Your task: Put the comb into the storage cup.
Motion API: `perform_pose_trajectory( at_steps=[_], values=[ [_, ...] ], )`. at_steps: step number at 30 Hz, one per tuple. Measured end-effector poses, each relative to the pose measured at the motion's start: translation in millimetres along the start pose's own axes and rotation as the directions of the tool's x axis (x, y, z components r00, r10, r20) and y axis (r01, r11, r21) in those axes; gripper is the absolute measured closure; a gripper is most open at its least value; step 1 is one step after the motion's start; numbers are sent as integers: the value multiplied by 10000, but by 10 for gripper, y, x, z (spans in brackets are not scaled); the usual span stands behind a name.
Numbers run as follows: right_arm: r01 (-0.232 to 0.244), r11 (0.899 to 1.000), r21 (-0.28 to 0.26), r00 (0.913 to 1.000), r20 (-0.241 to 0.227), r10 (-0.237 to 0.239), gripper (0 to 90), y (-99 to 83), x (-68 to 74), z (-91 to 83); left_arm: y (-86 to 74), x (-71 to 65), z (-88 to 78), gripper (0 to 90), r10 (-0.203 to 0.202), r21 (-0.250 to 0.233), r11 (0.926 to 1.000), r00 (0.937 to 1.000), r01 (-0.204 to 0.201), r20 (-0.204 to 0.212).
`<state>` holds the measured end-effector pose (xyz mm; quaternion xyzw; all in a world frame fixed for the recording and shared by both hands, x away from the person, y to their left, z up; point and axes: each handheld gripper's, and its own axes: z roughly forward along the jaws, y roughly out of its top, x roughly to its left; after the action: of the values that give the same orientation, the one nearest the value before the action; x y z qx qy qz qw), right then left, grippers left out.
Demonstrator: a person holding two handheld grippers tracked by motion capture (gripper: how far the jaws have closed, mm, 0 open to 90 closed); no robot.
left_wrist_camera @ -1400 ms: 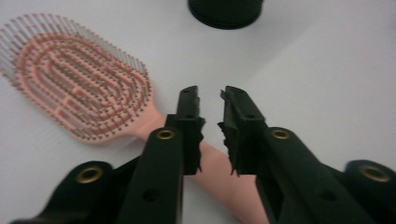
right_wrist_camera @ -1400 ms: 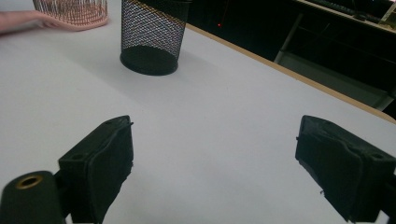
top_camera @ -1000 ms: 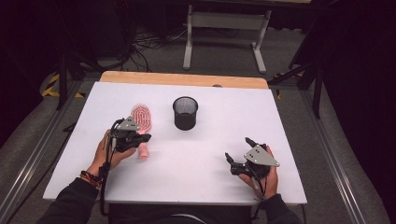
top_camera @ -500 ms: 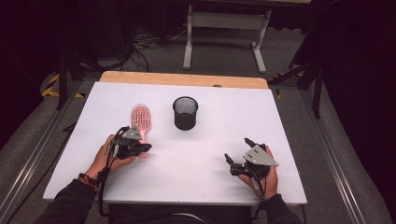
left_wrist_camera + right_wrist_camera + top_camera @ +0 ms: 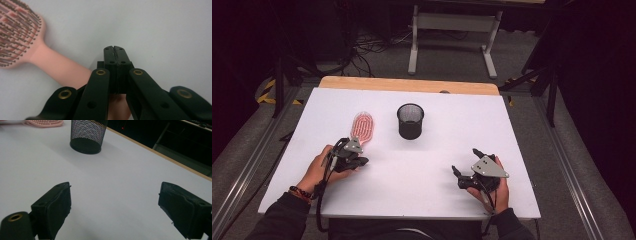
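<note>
Pink hairbrush (image 5: pixel 37 47) blurred and cut off by the left edge in the left gripper view, its handle end hidden beneath the pressed-together jaws of the left gripper (image 5: pixel 115 47). In the right gripper view, brush reduced to a sliver at the top edge, far beyond the spread jaws; mesh cup (image 5: pixel 87 136) cropped at its rim.

Bright white table (image 5: pixel 422 165) against dark surroundings; the pink hairbrush (image 5: pixel 22 37) looks blurred close up.
</note>
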<state>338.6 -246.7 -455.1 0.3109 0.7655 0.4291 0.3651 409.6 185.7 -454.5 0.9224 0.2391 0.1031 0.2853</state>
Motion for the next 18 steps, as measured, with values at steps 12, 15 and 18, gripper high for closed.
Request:
perform_pose_trajectory(
  at_steps=[12, 15, 18],
  values=[
    [-91, 9999, 147, 9999, -77, 92, 118, -7, 2, 7, -325, 203, -156, 899, -728, 172, 9972, 9971, 732, -221],
    [-94, 9999, 125, 9999, -76, 95, 118, -8, 4, 17, -387, 245, -191, 899, -869, 157, 9960, 9955, 876, -378],
    [-115, 9998, 145, 9999, -91, 117, 118, -7, 9, 16, -426, 271, -209, 899, -972, 110, 9952, 9948, 976, -310]
  ],
)
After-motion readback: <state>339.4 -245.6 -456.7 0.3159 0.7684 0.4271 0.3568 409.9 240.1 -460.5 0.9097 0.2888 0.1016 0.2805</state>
